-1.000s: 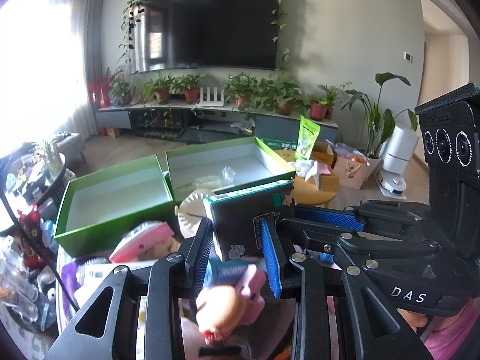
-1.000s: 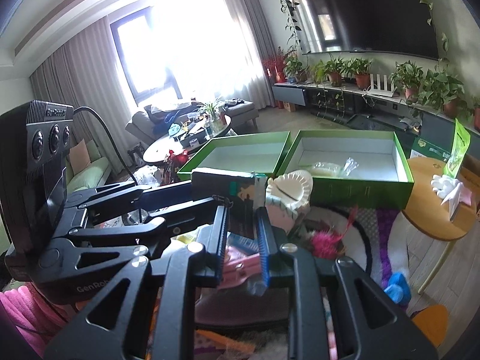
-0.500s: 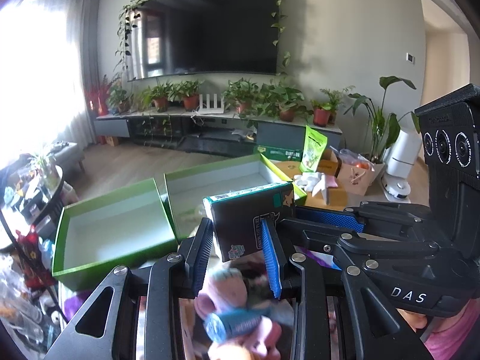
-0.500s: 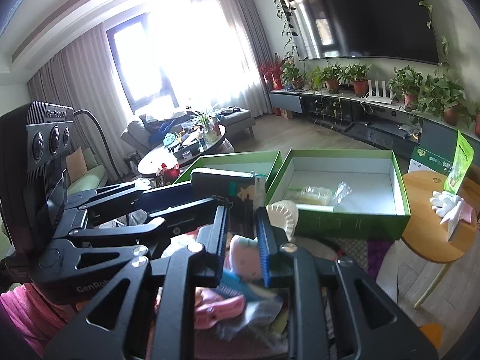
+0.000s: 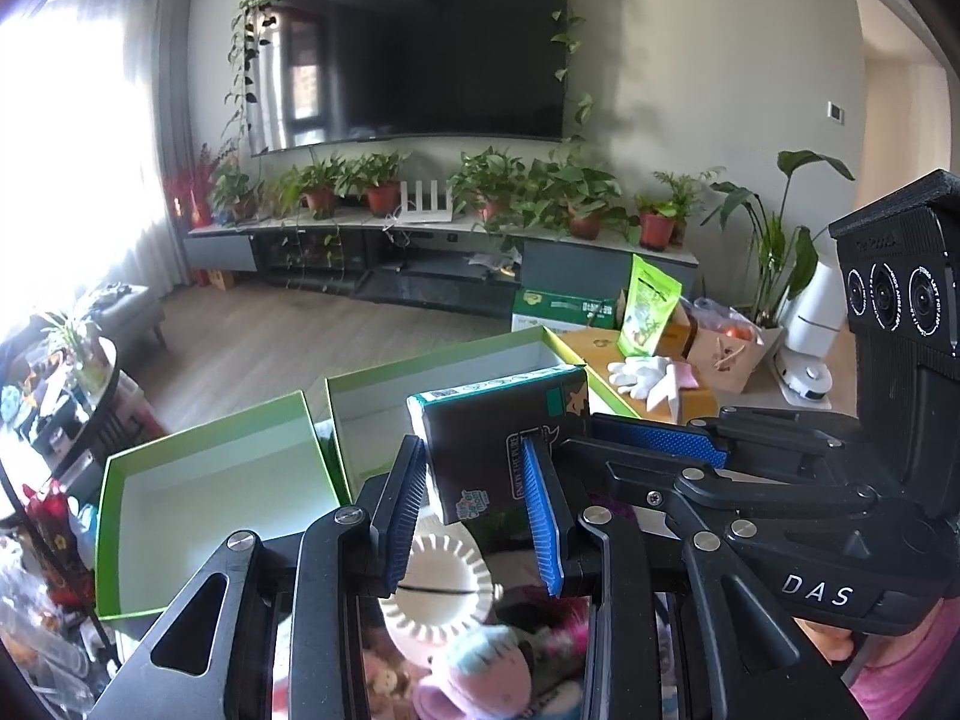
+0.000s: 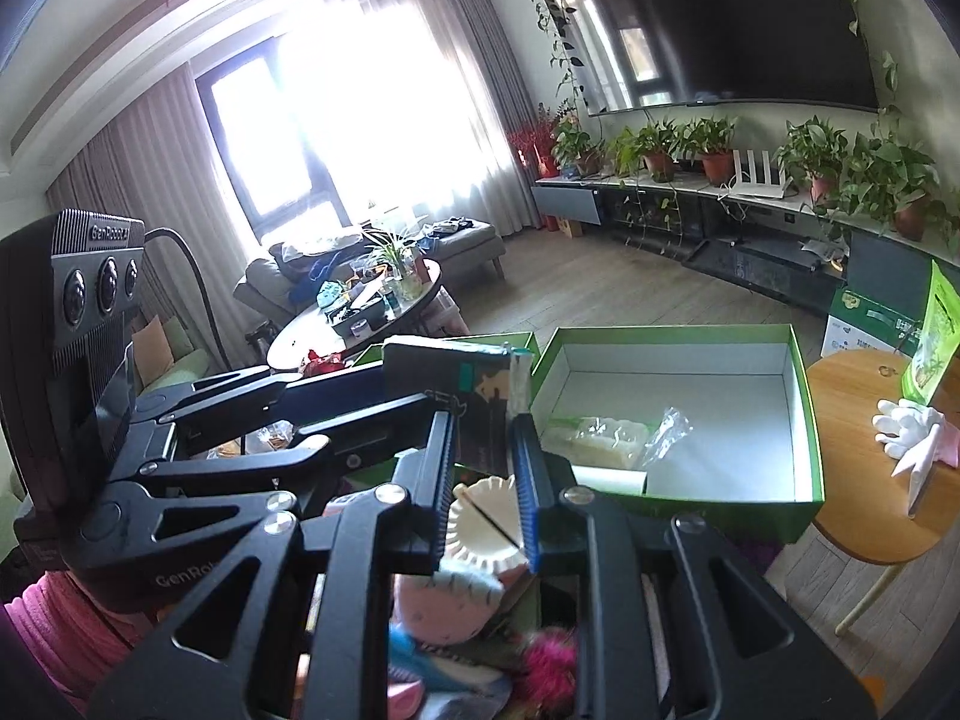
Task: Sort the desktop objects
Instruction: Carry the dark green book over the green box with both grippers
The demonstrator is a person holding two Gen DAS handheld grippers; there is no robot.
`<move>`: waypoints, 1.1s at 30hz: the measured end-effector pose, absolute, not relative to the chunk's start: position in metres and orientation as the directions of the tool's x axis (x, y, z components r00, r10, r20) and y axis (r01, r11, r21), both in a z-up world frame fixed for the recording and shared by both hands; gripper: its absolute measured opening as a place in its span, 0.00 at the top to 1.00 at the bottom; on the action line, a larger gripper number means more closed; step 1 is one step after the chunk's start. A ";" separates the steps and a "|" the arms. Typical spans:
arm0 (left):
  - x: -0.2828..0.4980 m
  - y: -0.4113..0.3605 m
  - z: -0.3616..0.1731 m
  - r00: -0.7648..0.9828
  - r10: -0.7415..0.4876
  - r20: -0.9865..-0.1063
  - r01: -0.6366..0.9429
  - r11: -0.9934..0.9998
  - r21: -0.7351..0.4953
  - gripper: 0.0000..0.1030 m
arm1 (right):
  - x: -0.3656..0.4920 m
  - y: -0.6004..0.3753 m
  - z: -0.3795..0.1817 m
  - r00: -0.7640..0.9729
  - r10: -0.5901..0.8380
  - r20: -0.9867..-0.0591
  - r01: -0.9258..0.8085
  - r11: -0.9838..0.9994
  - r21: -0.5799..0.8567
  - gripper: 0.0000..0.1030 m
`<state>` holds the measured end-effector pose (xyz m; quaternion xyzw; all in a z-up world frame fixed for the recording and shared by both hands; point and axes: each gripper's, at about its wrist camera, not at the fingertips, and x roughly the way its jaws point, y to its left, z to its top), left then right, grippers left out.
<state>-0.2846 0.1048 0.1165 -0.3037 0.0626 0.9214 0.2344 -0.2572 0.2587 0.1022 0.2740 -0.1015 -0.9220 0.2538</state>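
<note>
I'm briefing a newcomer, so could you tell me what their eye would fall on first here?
Probably the dark box, held up between both grippers, left gripper and right gripper, above the toy clutter. Next, two open green boxes beyond it: the right green box holds a clear packet.

Two open green boxes (image 5: 198, 516) (image 6: 804, 414) sit side by side on the work surface, which is almost hidden under clutter. In front of them lie a white ridged dumpling press (image 5: 441, 576), soft toys (image 5: 480, 672) and a pink fluffy thing (image 6: 549, 663). The right box holds a clear plastic packet (image 6: 606, 441).
</note>
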 end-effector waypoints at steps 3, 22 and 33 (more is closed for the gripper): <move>-0.298 0.105 0.114 -0.697 0.388 -0.603 -0.463 -0.886 -0.035 0.69 | -0.270 0.259 0.100 -0.715 -0.528 -0.458 0.412 -0.848 0.334 0.80; -0.360 0.106 0.082 -0.652 0.356 -0.669 -0.441 -0.896 -0.047 0.69 | -0.341 0.260 0.067 -0.656 -0.559 -0.507 0.400 -0.827 0.394 0.80; -0.388 0.103 0.063 -0.618 0.334 -0.712 -0.415 -0.908 -0.066 0.69 | -0.376 0.255 0.050 -0.617 -0.567 -0.545 0.390 -0.823 0.414 0.81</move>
